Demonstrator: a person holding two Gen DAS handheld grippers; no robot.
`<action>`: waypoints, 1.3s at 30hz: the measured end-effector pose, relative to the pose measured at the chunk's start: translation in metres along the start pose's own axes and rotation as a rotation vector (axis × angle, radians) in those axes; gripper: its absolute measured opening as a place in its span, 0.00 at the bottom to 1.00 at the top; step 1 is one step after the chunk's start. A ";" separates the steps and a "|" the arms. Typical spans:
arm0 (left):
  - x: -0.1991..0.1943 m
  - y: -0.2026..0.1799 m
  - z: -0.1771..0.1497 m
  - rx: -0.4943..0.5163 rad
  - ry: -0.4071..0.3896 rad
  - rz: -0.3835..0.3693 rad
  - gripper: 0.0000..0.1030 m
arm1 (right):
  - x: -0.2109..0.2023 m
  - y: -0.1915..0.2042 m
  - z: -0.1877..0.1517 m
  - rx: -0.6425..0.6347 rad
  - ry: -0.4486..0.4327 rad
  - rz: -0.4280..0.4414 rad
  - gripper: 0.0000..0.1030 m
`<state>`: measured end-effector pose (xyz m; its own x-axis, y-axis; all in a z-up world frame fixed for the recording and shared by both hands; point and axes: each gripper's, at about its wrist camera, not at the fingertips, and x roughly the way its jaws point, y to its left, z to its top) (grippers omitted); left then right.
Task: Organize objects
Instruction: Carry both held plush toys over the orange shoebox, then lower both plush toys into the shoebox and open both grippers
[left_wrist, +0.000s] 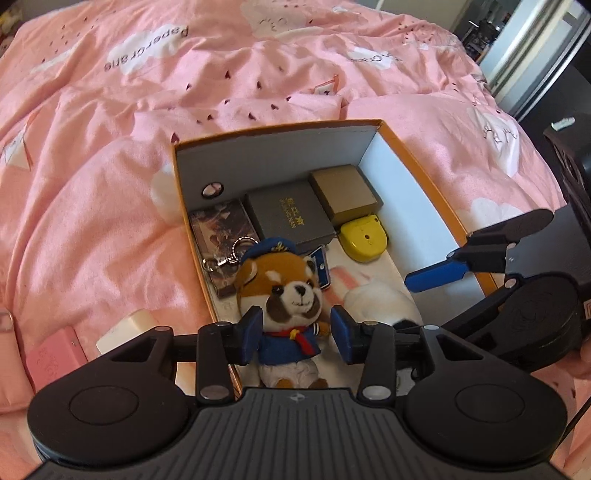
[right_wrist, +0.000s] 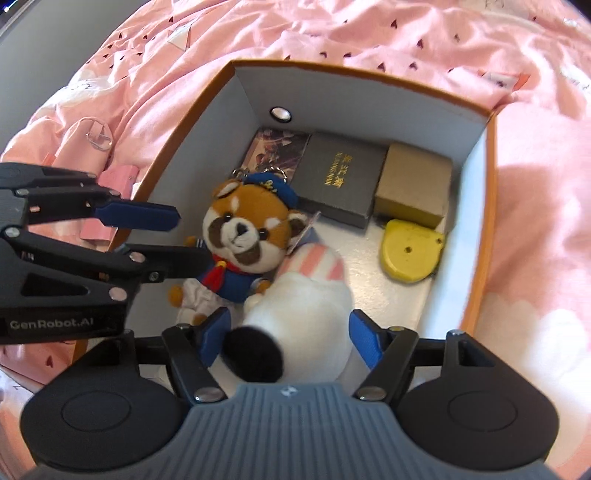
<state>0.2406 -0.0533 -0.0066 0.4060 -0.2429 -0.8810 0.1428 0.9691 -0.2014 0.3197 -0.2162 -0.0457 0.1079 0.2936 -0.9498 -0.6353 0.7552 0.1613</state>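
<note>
An orange-rimmed open box (left_wrist: 413, 158) (right_wrist: 491, 184) sits on the pink quilt. A red panda plush (left_wrist: 284, 291) (right_wrist: 243, 236) in a blue sailor suit lies inside it. My left gripper (left_wrist: 295, 332) (right_wrist: 192, 238) is open around the panda, its blue pads standing just clear of the toy's sides. Beside the panda lies a white plush toy (right_wrist: 314, 306) (left_wrist: 380, 299) with pink stripes and a black patch. My right gripper (right_wrist: 290, 334) is shut on the white plush, both pads against its body. One blue finger (left_wrist: 436, 273) of the right gripper shows at the right.
At the box's far end sit a picture-printed case (left_wrist: 218, 229), a grey box with gold lettering (left_wrist: 291, 218), a tan box (left_wrist: 345, 192) and a yellow object (left_wrist: 364, 236). Outside on the quilt lie a pink box (left_wrist: 51, 358) and a cream block (left_wrist: 125, 328).
</note>
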 end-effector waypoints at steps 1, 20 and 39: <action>-0.002 -0.002 0.000 0.026 -0.008 0.009 0.48 | -0.002 0.002 -0.001 -0.015 -0.006 -0.023 0.68; 0.036 -0.038 -0.004 0.665 -0.057 0.016 0.41 | 0.009 0.044 -0.028 -0.321 0.004 -0.284 0.67; 0.046 -0.013 0.020 0.330 0.146 0.053 0.34 | -0.005 -0.041 -0.019 0.617 -0.138 0.121 0.57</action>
<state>0.2754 -0.0779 -0.0356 0.2909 -0.1612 -0.9431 0.4186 0.9078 -0.0260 0.3312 -0.2598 -0.0524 0.1865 0.4399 -0.8785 -0.0966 0.8980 0.4292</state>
